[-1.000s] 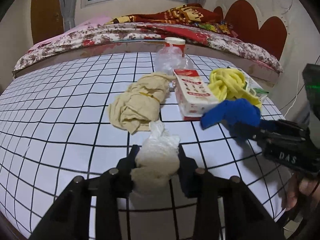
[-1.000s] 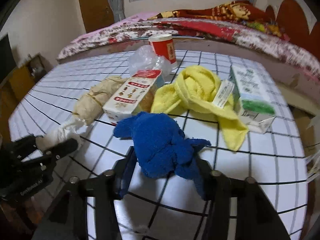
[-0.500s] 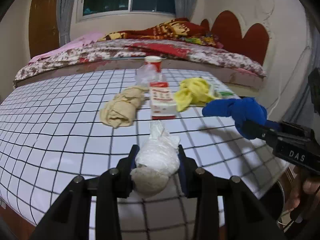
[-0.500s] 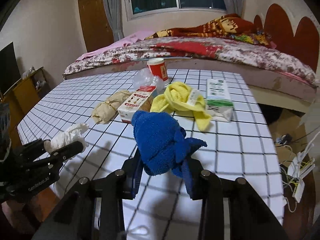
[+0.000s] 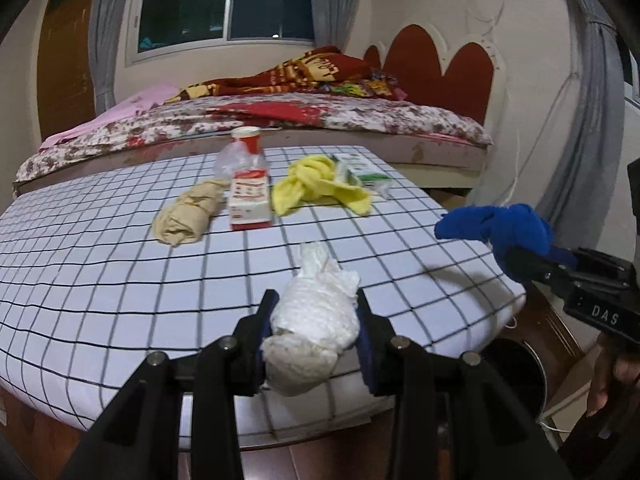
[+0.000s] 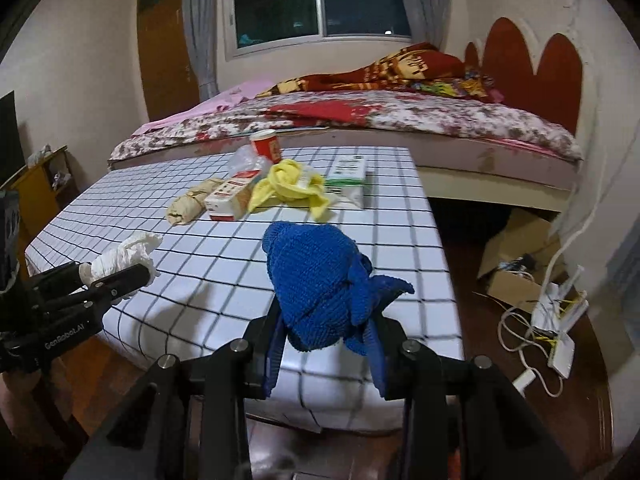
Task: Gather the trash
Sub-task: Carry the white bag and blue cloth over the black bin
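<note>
My left gripper (image 5: 314, 320) is shut on a crumpled white tissue wad (image 5: 316, 320), held above the near edge of the checkered table (image 5: 120, 264). My right gripper (image 6: 326, 320) is shut on a blue knitted cloth (image 6: 320, 280), held past the table's near right corner; it also shows in the left wrist view (image 5: 496, 226). On the table lie a beige cloth roll (image 5: 192, 212), a red-and-white carton (image 5: 250, 200), a yellow cloth (image 5: 316, 184), a green-and-white carton (image 5: 360, 170), a clear plastic bag (image 5: 234, 158) and a red cup (image 5: 247, 138).
A dark round bin (image 5: 516, 364) stands on the floor below the table's right corner. A bed (image 5: 280, 120) runs behind the table. Cardboard boxes (image 6: 516, 248) and white cables with a power strip (image 6: 560, 320) lie on the floor at the right.
Both grippers have pulled back and up from the table with their loads. The table items now look smaller and farther. The bin and floor have come into view.
</note>
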`<state>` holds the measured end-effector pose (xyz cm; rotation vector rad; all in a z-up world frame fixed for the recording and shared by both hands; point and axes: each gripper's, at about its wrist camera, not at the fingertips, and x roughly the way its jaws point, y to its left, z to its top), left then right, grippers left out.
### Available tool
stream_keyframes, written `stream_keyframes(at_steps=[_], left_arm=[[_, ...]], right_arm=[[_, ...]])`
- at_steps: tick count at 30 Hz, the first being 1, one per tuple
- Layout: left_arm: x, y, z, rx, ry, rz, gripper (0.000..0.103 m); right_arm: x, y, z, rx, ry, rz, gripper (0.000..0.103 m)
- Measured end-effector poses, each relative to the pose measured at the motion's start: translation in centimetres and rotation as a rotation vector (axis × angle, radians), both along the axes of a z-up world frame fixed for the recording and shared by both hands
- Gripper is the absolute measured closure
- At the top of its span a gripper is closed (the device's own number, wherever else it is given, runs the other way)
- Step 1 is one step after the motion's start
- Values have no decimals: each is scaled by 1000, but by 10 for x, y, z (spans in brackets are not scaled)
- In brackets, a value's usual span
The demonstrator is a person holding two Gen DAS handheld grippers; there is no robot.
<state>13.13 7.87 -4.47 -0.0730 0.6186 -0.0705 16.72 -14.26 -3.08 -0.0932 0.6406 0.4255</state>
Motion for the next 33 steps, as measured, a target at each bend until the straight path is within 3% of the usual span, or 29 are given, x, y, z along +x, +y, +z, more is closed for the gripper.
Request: stream_keyframes(at_steps=[5,33], left_arm=[[-7,-27,1,16,-12,-55,66],[-19,-168,-5,15,-6,-352,66]], right_arm=[[-17,-29,-1,-7,-26,-55,66],[-55,-170,-33,66,54,-324,65]])
